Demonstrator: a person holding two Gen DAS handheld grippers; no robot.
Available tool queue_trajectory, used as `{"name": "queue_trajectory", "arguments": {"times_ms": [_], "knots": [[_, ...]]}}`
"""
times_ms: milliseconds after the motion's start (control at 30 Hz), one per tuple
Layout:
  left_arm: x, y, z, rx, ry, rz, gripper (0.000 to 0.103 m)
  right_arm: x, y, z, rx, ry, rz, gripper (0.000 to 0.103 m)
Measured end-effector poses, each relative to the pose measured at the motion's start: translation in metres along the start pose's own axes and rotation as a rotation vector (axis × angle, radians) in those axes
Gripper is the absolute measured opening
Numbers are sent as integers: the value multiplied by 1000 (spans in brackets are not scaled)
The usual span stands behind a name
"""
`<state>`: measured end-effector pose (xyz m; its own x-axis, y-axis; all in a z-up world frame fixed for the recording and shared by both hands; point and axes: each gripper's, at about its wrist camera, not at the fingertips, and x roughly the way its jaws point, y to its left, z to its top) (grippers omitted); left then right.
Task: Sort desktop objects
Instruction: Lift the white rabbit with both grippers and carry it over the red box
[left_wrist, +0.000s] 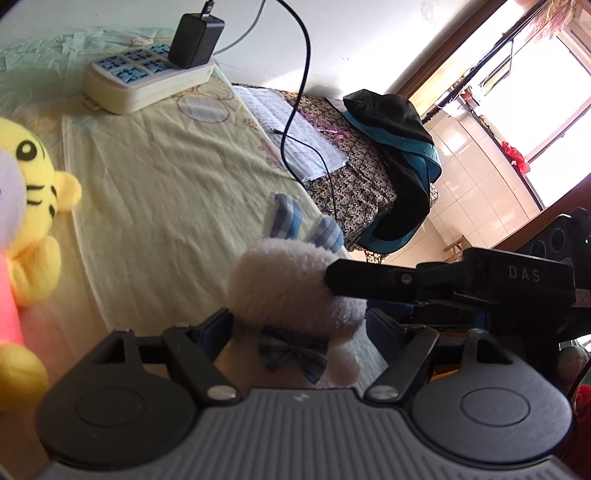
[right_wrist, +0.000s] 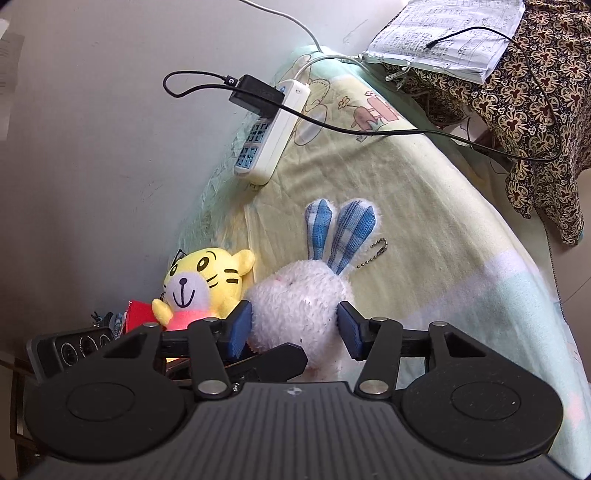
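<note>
**Both grippers at the white rabbit**

The right gripper (right_wrist: 295, 330) clamps the white plush rabbit (right_wrist: 299, 295) by its head, blue pads pressed into the fur. The left gripper (left_wrist: 299, 325) straddles the same rabbit's body; whether its pads press I cannot tell. The rabbit sits on the yellow-clothed table (right_wrist: 424, 206) (checked ears up), the yellow tiger toy (right_wrist: 207, 280) just beside it. Farther back lies a power strip (right_wrist: 273, 136).

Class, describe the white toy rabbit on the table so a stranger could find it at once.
Start at the pale yellow tablecloth with the white power strip near the wall. In front of it sit two plush toys; the white plush rabbit is right of the yellow tiger. Only it has blue checked ears and a bow tie.
</note>
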<state>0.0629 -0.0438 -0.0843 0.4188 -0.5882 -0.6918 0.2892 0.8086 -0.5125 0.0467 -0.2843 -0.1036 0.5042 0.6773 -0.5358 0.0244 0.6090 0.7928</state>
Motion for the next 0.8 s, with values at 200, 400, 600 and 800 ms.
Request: {"name": "queue_trajectory", "arguments": {"times_ms": [200, 400, 600, 800], "knots": [[-47, -6, -10, 2, -94, 22, 79, -3, 26, -14, -47, 8, 45, 53], [-90, -10, -25, -5, -185, 55, 79, 0, 57, -26, -117, 15, 95, 53], [-152, -2, -40, -25, -293, 61, 79, 10, 101, -40, -170, 21, 166, 53], [-222, 18, -46, -7, -397, 103, 79, 31, 166, -61, -240, 14, 237, 53]]}}
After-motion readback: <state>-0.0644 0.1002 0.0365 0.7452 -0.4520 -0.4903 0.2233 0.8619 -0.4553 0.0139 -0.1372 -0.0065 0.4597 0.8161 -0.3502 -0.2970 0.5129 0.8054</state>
